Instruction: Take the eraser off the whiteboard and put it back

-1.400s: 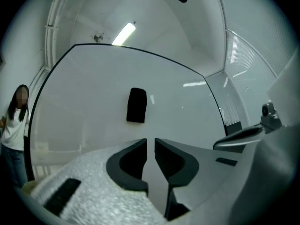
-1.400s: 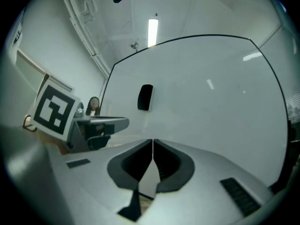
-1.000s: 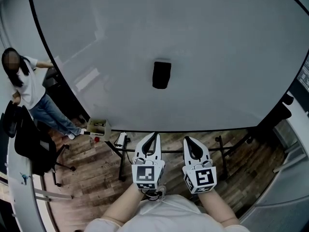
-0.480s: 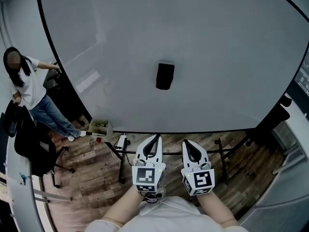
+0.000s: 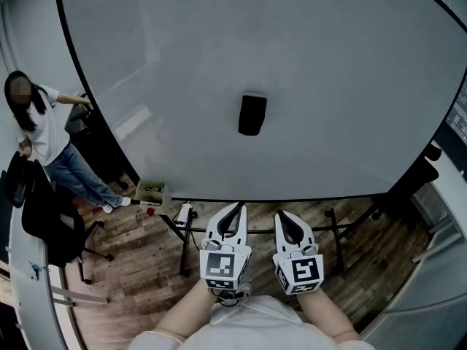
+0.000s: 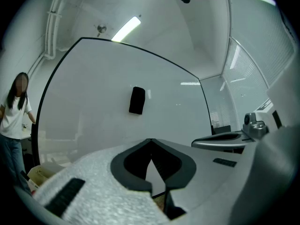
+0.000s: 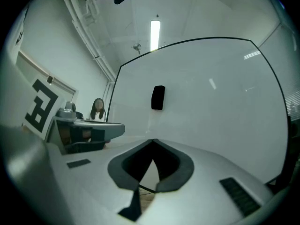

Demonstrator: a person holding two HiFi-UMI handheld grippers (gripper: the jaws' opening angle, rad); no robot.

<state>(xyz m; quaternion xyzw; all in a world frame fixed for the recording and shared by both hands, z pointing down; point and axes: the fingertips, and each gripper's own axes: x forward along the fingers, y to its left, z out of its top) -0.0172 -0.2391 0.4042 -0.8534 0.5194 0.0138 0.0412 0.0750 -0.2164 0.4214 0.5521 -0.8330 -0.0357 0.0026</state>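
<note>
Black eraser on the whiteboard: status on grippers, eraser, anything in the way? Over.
Left gripper and right gripper both shut, empty. Black rectangular eraser on the white whiteboard, untouched. Path to it clear.

Pretty even, bright-ish light from a ceiling strip (image 7: pixel 155 29) above the whiteboard (image 5: pixel 328 86). Soft glare streaks on its left part, heavy fisheye bends its edges, and both gripper views' corners go black.
</note>
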